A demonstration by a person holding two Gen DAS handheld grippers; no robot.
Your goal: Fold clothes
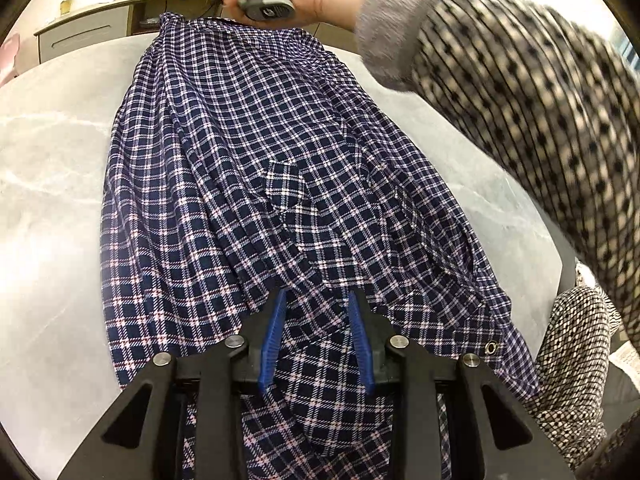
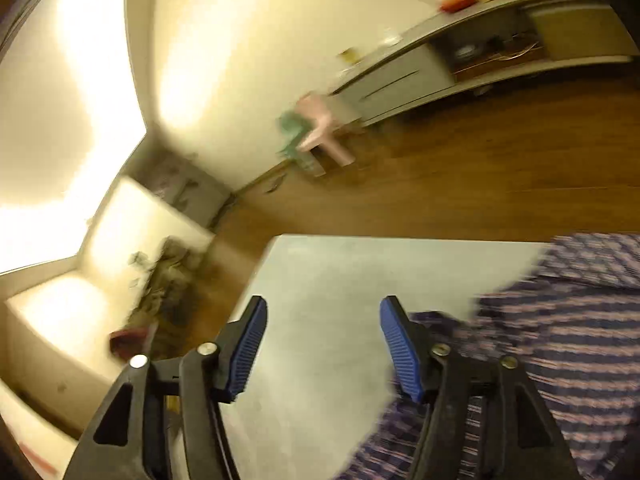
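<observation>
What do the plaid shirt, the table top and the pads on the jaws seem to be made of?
Plaid shirt: soft woven cloth, likely cotton or flannel, matte; it drapes in folds and shows a woven check. Table top: smooth pale grey surface with white veins, stone or a marble-look laminate; which one cannot be told. Pads: blue, ribbed, matte, probably rubber or soft plastic, on black plastic-looking jaws.

Low grey cabinet [image 2: 404, 76] against the far wall, red thing [image 2: 460, 0] on top, pink stool [image 2: 320, 128] beside it on wood floor [image 2: 480, 184].

No legible text, label, brand or number on anything in view
</observation>
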